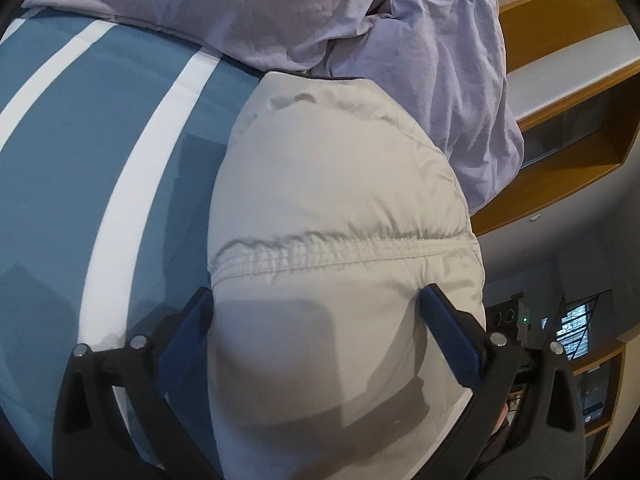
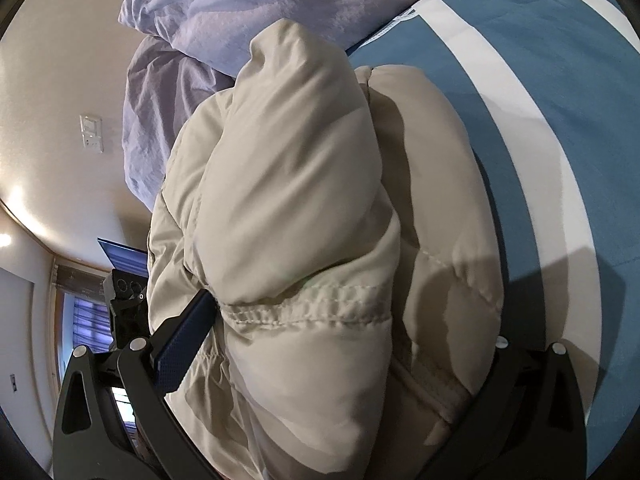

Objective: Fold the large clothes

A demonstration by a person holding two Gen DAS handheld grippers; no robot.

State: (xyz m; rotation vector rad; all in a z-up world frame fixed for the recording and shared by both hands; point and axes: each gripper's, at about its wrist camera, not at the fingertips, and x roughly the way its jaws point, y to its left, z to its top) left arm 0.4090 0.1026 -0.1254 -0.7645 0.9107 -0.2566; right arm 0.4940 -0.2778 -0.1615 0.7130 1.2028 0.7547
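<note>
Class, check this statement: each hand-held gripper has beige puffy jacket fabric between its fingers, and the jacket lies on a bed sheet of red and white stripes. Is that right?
One detail is wrong: the sheet is blue with white stripes, not red, as the left wrist view shows. The rest holds: the left hand-held gripper and the right hand-held gripper each have the beige puffy jacket between their fingers.

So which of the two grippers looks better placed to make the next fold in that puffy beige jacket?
Probably the right gripper: it clamps a thick raised bundle of the beige puffer jacket, already lifted off the striped bedsheet. The left gripper only pinches a flatter panel.
</note>
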